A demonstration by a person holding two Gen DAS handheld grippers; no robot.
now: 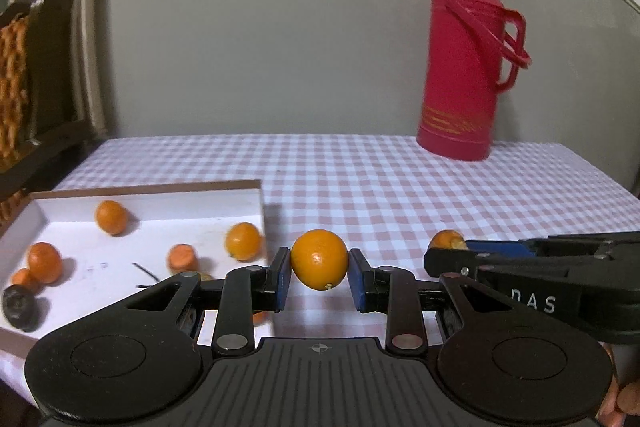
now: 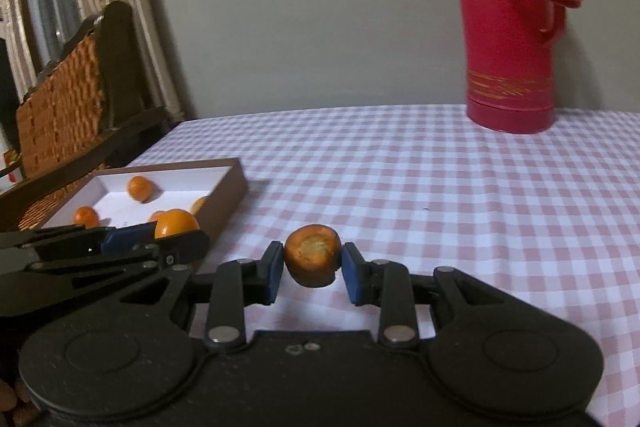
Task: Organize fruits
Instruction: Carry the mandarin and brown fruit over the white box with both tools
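Gripping an orange point(image 1: 319, 259), the left gripper point(image 1: 319, 277) hangs beside the tray's point(image 1: 160, 189) edge.

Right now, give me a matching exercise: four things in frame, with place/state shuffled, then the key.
Things
1. whole orange fruit
2. cut orange piece
3. red thermos
4. dark fruit

Places/states
A. standing upright on the checked cloth by the wall
B. clamped in the right gripper
C. lying in the near left corner of the white tray
D. clamped in the left gripper

Pairs: 1-D, 2-B, 3-A, 4-C
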